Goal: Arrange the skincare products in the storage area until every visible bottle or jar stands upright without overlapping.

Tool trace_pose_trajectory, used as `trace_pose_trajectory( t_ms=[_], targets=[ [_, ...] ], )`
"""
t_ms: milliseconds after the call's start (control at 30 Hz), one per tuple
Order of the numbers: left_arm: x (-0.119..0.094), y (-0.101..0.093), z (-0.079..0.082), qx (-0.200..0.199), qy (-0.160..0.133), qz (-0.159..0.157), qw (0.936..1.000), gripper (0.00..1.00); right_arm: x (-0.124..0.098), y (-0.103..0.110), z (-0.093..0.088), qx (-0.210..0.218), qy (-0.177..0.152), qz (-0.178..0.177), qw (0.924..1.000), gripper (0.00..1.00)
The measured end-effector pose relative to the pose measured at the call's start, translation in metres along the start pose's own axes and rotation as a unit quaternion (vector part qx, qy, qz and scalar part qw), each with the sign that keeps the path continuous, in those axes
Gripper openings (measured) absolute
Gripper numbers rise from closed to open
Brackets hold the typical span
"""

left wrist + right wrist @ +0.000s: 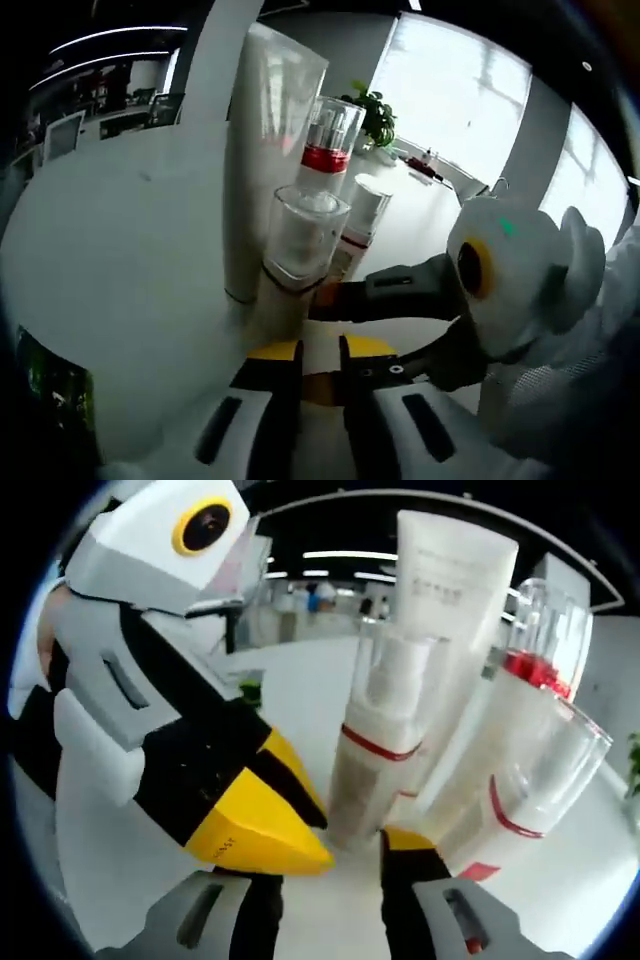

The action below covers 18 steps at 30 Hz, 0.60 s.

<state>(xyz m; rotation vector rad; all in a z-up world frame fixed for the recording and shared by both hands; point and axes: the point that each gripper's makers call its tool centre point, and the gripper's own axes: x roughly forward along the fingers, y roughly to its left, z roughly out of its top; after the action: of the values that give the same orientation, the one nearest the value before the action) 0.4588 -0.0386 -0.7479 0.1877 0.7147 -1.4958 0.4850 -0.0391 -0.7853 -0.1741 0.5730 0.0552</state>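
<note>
In my left gripper view, my left gripper [320,352] rises from the bottom centre of the frame with its black and yellow jaws close together, only a narrow gap between them, and I cannot tell if they hold the base of the bottle in front of them. Just above the tips stands a white pump bottle with a clear square cap [300,245], upright in the middle of the frame. Touching it on the left is a tall white plastic tube [262,150], which reaches to the upper centre. Behind them, a little to the right, I see a clear-capped bottle with a red band [328,140] and a smaller white bottle with a clear cap [366,208]. All of them stand on a white round table [120,250]. My right gripper [340,300] comes in from the right side, and its dark tip is at the base of the pump bottle. In my right gripper view, the right gripper [335,865] stands open at the bottom, with nothing between its jaws. The left gripper [290,845] comes in from the left, yellow tips beside the pump bottle [380,750] in the centre. The tube [450,590] is behind it at the upper centre, and the red-banded bottle [535,670] and the smaller bottle [530,790] lean at the right.
</note>
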Motion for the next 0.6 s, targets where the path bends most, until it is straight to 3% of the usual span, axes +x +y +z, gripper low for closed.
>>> trace_pose_trajectory(
  t_ms=[300, 433, 500, 600],
  targets=[
    [-0.006, 0.015, -0.01, -0.001, 0.019, 0.036, 0.9992, 0.11, -0.007, 0.02, -0.001, -0.013, 0.001, 0.021, 0.9997, 0.21],
    [-0.013, 0.028, -0.012, -0.015, 0.015, 0.058, 0.9981, 0.12, -0.005, 0.042, 0.004, -0.033, -0.011, 0.062, 0.9975, 0.21],
    [-0.017, 0.039, -0.014, -0.025, 0.016, 0.078, 0.9965, 0.13, -0.005, 0.042, 0.002, -0.043, -0.003, 0.054, 0.9976, 0.18],
    [-0.021, 0.044, -0.011, -0.03, 0.008, 0.086, 0.9958, 0.13, -0.006, 0.023, 0.0, -0.036, 0.007, 0.009, 0.9993, 0.16]
  ],
)
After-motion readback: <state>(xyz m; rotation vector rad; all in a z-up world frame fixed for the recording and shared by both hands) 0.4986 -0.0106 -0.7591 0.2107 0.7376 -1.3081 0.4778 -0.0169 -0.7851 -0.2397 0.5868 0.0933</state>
